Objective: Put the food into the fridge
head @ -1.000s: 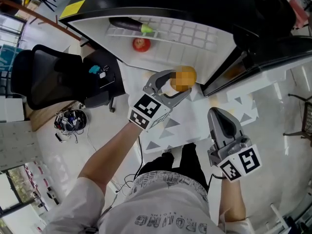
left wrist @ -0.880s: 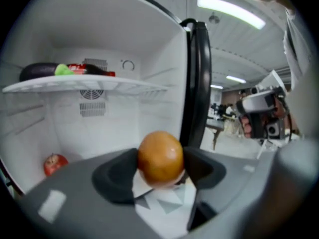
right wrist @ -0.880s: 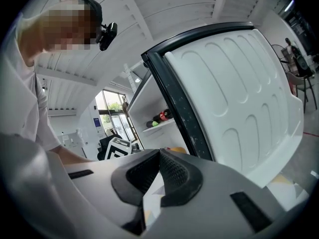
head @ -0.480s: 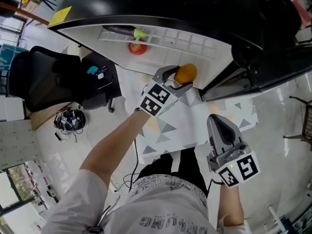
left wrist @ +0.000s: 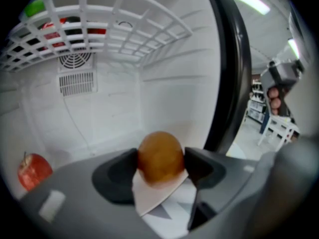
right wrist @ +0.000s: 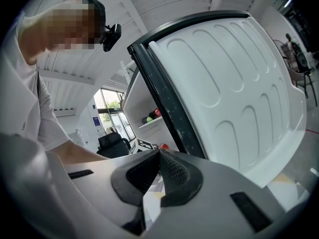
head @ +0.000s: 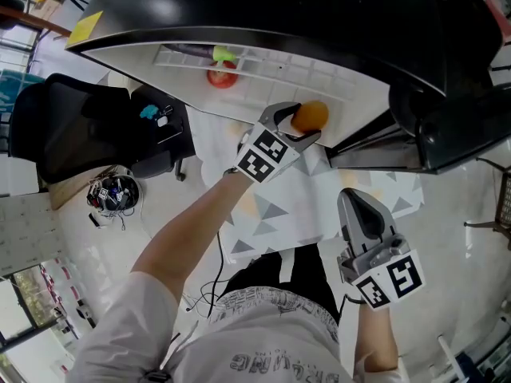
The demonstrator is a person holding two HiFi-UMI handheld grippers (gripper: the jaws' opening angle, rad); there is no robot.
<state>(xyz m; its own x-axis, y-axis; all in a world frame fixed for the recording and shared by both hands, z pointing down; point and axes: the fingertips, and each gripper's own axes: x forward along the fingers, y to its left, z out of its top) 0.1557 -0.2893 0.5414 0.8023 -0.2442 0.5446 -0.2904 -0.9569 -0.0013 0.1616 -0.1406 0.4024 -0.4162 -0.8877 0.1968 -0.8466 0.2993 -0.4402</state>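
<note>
Left gripper [head: 298, 128] pinches an orange [left wrist: 159, 156], the fridge [left wrist: 164, 83] ahead, a red apple [left wrist: 34, 170] low to its left; right gripper [right wrist: 158, 171] pressed together, empty

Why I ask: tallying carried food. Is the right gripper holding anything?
No, the right gripper has its jaws closed together with nothing between them.
</note>
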